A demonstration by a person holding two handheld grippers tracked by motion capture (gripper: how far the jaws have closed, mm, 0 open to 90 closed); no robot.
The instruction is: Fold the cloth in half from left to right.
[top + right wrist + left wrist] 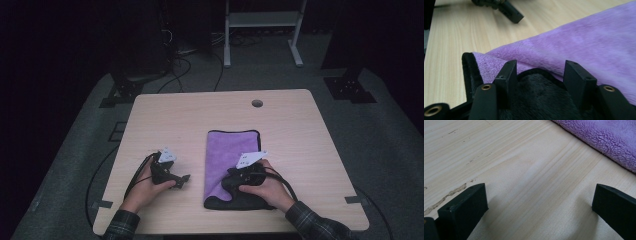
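Wooden table (165, 120) bears the purple towel (232, 150), long axis running away from the person, both claws released.

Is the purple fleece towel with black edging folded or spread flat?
Folded: the purple fleece towel with black edging lies doubled, its near corner turned over, showing the black underside.

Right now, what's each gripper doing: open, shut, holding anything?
Left gripper: open, nothing between its jaws, over bare table.
Right gripper: open, jaws set on the purple towel, not clamping it.
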